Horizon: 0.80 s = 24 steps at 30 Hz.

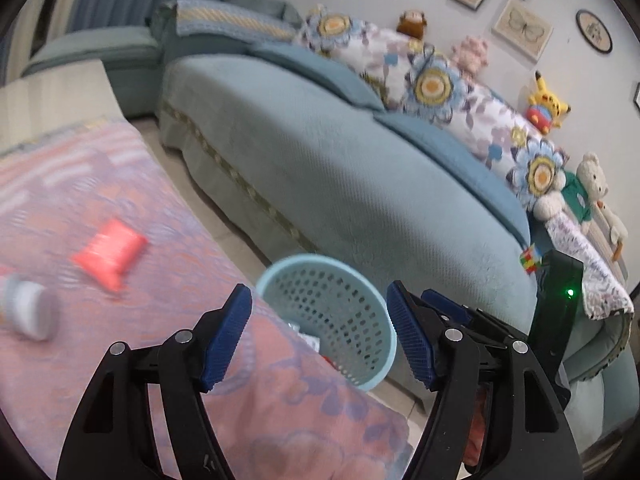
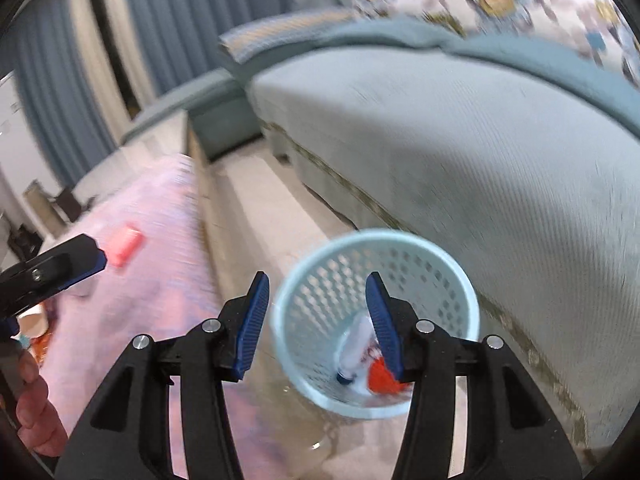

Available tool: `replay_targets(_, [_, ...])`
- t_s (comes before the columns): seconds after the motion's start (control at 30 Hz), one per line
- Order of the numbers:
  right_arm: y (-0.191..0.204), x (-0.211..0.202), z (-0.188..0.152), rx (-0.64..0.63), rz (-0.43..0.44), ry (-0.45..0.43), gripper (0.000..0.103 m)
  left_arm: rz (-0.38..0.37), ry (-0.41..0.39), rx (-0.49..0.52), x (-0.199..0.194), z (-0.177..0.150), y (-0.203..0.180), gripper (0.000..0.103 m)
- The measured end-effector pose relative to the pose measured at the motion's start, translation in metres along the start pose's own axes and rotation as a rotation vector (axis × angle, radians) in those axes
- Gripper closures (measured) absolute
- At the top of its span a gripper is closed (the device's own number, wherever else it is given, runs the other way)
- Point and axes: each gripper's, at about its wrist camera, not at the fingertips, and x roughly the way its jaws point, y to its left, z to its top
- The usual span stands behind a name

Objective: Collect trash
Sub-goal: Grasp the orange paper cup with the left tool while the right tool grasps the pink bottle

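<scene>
Both pairs of your blue fingers stand apart with nothing between them: the left gripper (image 1: 320,338) over the pink cloth's (image 1: 120,200) edge, the right gripper (image 2: 320,326) above the pale blue basket (image 2: 452,280). That basket sits on the floor beside the sofa (image 1: 360,184), with a red wrapper (image 2: 384,378) and a bottle (image 2: 356,350) inside. On the cloth, at ten o'clock from your left gripper, lie a red packet (image 1: 110,254) and, at nine, a white container (image 1: 28,310).

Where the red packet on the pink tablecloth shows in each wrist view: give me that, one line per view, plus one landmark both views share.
Left wrist view: the red packet lies left of centre on the pink tablecloth, above the left gripper's fingers.
Right wrist view: the red packet lies at the left, blurred, beside the other gripper's blue tip.
Shared landmark: the light blue basket on the floor by the sofa.
</scene>
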Motion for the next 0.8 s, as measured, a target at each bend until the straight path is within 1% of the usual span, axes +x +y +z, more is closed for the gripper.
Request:
replay_targets(0.13, [0.039,-0.024,0.007,-0.071,0.062,-0.062,0.056,0.048,-0.105,-0.007,-0.056,0.003,0.008,0.031])
replay_targets(0.23, [0.076,-0.035,0.01,-0.134,0.116,-0.086,0.056,0.111,-0.177,-0.021,-0.098,0.001,0.019,0.028])
replay_targets(0.27, [0.088,-0.036,0.01,-0.154,0.132,-0.086,0.056,0.133,-0.197,-0.027,-0.111,-0.001,0.023,0.025])
replay_targets(0.3, [0.098,-0.036,0.009,-0.172,0.146,-0.085,0.056,0.174,-0.219,-0.032,-0.127,-0.003,0.03,0.022])
replay_targets(0.37, [0.122,-0.034,0.008,-0.21,0.179,-0.085,0.055,0.253,-0.26,-0.049,-0.154,-0.01,0.044,0.021])
replay_targets(0.47, [0.154,-0.028,0.006,-0.262,0.219,-0.079,0.055,0.348,-0.288,-0.094,-0.183,-0.019,0.069,0.02])
replay_targets(0.57, [0.186,-0.016,0.001,-0.313,0.264,-0.062,0.055,0.454,-0.303,-0.157,-0.207,-0.033,0.107,0.02])
replay_targets(0.7, [0.223,0.004,-0.003,-0.36,0.333,-0.03,0.055,0.501,-0.296,-0.245,-0.219,-0.046,0.15,0.022])
replay_targets(0.8, [0.242,0.024,-0.005,-0.388,0.374,0.012,0.055,0.528,-0.275,-0.289,-0.214,-0.051,0.176,0.022])
